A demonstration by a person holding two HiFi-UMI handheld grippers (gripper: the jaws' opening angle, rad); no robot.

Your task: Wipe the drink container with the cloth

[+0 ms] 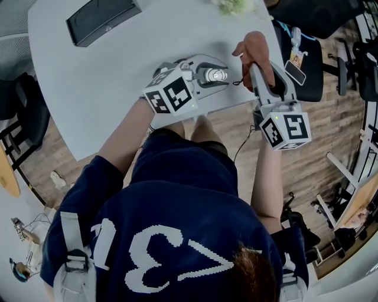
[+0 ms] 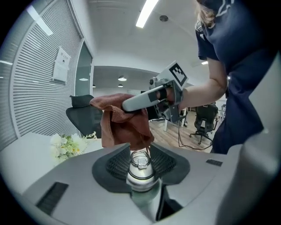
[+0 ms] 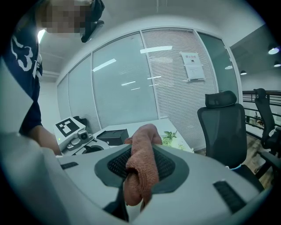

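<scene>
Bottle (image 1: 217, 75) in the head view is at about 1 o'clock from centre, over the table's (image 1: 106, 76) near edge. The left gripper (image 1: 214, 76) is clamped on it, and the cloth (image 1: 255, 47) sits just beside at its 2 o'clock, pinched in the right gripper (image 1: 252, 60). Left gripper view: jaws squeezing the bottle at 6 o'clock, cap end pointing away, cloth hanging close above at 12. Right gripper view: jaws closed on the cloth dead centre, left gripper off at 9 o'clock.

Pale table (image 1: 100, 88), black box (image 1: 101, 19), white flowers (image 1: 233, 5) on it
</scene>
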